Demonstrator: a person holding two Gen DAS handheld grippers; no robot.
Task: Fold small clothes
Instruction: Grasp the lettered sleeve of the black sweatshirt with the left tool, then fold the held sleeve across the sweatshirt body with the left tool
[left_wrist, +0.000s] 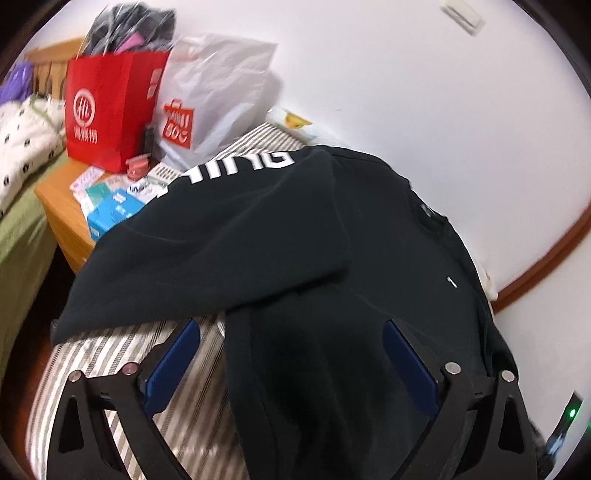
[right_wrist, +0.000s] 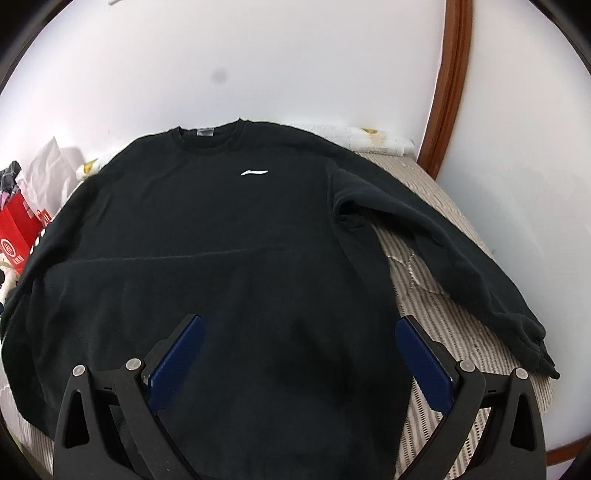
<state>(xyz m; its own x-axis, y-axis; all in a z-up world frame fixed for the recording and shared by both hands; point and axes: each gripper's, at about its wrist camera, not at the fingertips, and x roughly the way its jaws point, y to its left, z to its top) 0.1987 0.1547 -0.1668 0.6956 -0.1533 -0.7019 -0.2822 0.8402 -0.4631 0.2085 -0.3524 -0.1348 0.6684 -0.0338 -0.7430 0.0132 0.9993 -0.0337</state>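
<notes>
Sweatshirt: a black sweatshirt (right_wrist: 229, 236) lies face up and spread over the striped mattress (right_wrist: 454, 314), neck toward the white wall (right_wrist: 258, 55), small white logo on the chest.
Right sleeve side: one sleeve (right_wrist: 454, 254) runs out flat and diagonal over the stripes, its cuff close to the mattress edge — bare striped cover shows between sleeve and body.
Left sleeve side: the other sleeve (left_wrist: 207, 236), white lettering along it, is laid across the body; its cuff end reaches the mattress edge beside the nightstand.
Left gripper (left_wrist: 291, 365): jaws spread wide, nothing between the blue pads (left_wrist: 171, 369); it hangs over the lower part of the garment, one pad over the stripes, the other over black cloth.
Right gripper (right_wrist: 299, 362): jaws also spread wide and holding nothing, low over the hem area, the body of the garment filling the gap.
Nightstand (left_wrist: 62, 206): wooden, just beside the mattress, crowded with a red paper bag (left_wrist: 110, 110), a white plastic bag (left_wrist: 214, 96) and small boxes (left_wrist: 114, 210).
Room to move: wall runs right along the far mattress edge — a brown door frame (right_wrist: 447, 92) stands at the right corner.
Beyond the nightstand: a bed with green sheet (left_wrist: 18, 243).
</notes>
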